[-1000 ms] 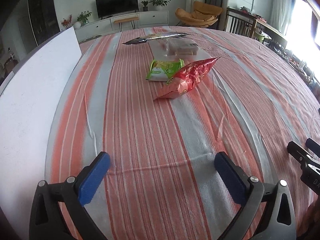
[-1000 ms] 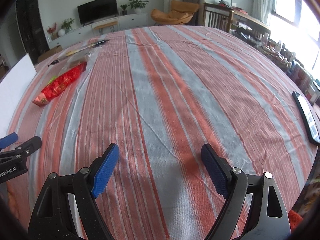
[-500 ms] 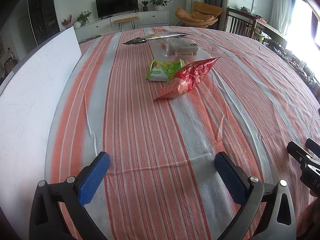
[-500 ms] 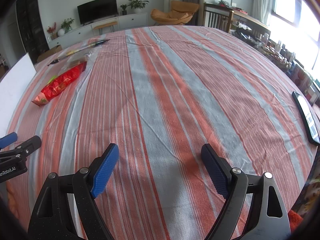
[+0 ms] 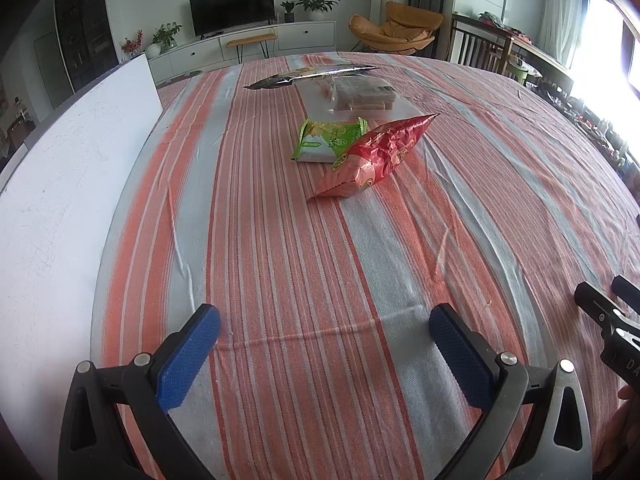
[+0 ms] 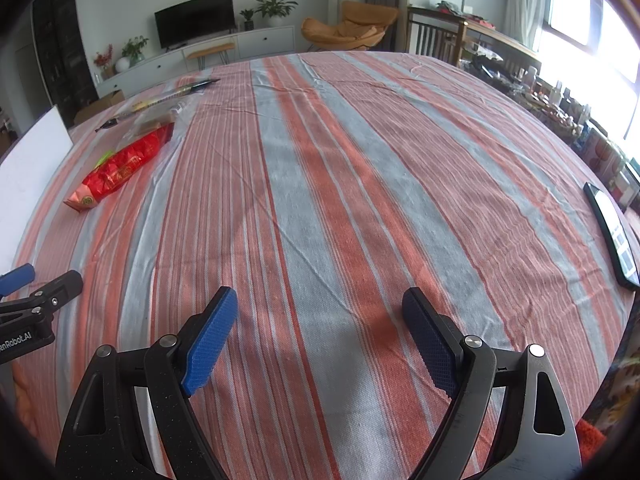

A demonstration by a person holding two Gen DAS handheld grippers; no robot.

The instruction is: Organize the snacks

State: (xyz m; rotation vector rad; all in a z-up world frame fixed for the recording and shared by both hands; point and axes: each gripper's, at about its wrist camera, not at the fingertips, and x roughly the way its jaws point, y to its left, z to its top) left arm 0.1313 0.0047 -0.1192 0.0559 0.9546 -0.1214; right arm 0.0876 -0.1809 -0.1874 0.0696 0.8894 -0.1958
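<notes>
Where it lies, red packet (image 5: pixel 374 156) (crinkled) points diagonally.

The counter (image 5: pixel 280 280) is covered by a cloth striped in orange, grey and white. A white board (image 5: pixel 60 184) is seen along its left edge. A dark phone (image 6: pixel 612 236) lies flat near the right edge. Beyond the counter, a television (image 5: pixel 233 12) is mounted above a low white cabinet (image 5: pixel 248 42), with potted plants (image 5: pixel 316 0) set on it. An orange lounge chair (image 5: pixel 396 28) is placed beside a wooden chair (image 5: pixel 480 52), and bright windows (image 6: pixel 580 20) are seen at the right.
</notes>
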